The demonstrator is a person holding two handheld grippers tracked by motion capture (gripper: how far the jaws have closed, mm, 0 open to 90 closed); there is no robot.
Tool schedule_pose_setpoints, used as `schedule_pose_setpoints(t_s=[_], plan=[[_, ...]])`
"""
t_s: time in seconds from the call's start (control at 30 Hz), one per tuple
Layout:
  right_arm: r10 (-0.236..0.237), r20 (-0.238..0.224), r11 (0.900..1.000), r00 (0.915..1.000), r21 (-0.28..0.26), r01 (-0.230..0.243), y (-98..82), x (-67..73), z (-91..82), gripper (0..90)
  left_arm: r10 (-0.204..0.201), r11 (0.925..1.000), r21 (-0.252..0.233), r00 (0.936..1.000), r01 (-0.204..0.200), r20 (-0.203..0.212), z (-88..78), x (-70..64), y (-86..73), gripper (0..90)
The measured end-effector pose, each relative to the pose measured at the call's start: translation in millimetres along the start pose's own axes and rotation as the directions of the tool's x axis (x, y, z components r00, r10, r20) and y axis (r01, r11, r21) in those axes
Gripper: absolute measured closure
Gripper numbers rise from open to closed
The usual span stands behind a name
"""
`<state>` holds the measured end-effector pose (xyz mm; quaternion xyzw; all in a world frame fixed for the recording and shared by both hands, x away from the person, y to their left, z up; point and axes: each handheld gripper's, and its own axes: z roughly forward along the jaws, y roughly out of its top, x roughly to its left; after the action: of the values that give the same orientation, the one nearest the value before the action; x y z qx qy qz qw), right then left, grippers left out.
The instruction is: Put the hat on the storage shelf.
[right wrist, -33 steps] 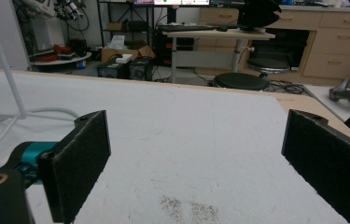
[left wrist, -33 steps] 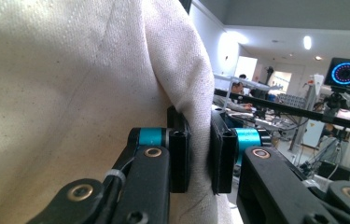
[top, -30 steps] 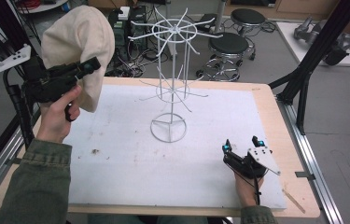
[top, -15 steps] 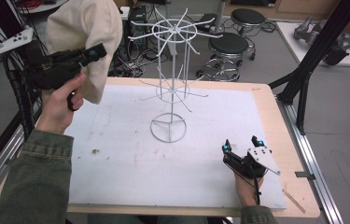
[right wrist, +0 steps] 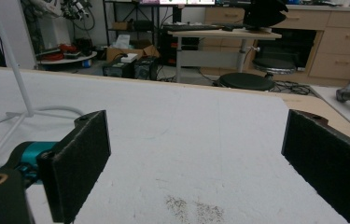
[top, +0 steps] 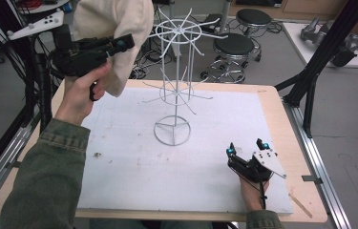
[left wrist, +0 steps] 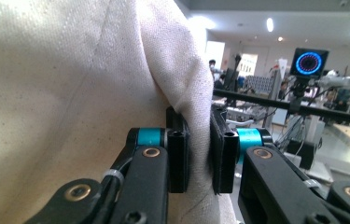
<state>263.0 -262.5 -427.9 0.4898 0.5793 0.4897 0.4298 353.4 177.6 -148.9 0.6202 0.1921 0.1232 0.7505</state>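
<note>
A cream cloth cap [top: 114, 33] is held up in the air at the far left, level with the top ring of the white wire rack [top: 176, 81]. My left gripper [top: 121, 44] is shut on the cap's fabric edge; in the left gripper view the cloth [left wrist: 70, 93] is pinched between the two black pads [left wrist: 178, 154]. The rack stands on its round base in the middle of the white mat [top: 133, 171], its top spokes just right of the cap. My right gripper [top: 246, 149] rests low on the mat near the front right corner, jaws wide open and holding nothing [right wrist: 196, 163].
Wooden table edge [top: 281, 119] frames the mat. Black frame posts [top: 310, 81] stand at the right, another black post with a white bracket [top: 36, 26] at the left. Stools [top: 234, 47] and cables lie on the floor beyond the table.
My left gripper has lifted the cap higher and carried it rightward, closer to the rack's top spokes. The right gripper has stayed where it was.
</note>
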Motion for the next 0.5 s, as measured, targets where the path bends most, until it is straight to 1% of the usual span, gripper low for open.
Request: schedule_pose_setpoints(t_s=[0.07, 0.17, 0.23, 0.4, 0.5], plan=[[0.000, -0.002, 1.000, 1.0000, -0.001, 0.000, 0.1, 0.2, -0.2, 6.9, 0.002, 0.9999, 0.014, 1.0000, -0.002, 0.003, 6.0, 0.7, 3.5, 79.5], [-0.001, -0.004, 1.000, 1.0000, -0.001, 0.001, 0.0, 0.1, 0.0, 6.9, 0.004, 0.9999, 0.016, 0.9999, -0.004, 0.011, 11.3, 0.4, 7.5, 79.5], [0.001, -0.008, 1.000, 1.0000, 0.000, -0.001, 0.0, 0.5, 0.0, 6.9, -0.004, 0.9998, 0.017, 0.9999, 0.004, 0.014, 14.3, 0.7, 9.4, 79.4], [-0.008, -0.014, 1.000, 0.9999, -0.005, 0.008, 0.1, 1.4, -0.7, 6.9, -0.009, 0.9990, 0.044, 0.9999, 0.010, -0.006, 18.5, 1.6, 10.4, 78.3], [-0.009, -0.014, 1.000, 0.9999, -0.006, 0.009, 0.1, 1.7, -0.4, 6.9, -0.029, 0.9981, 0.053, 0.9993, 0.030, -0.022, 19.1, 4.8, 10.3, 77.8]])
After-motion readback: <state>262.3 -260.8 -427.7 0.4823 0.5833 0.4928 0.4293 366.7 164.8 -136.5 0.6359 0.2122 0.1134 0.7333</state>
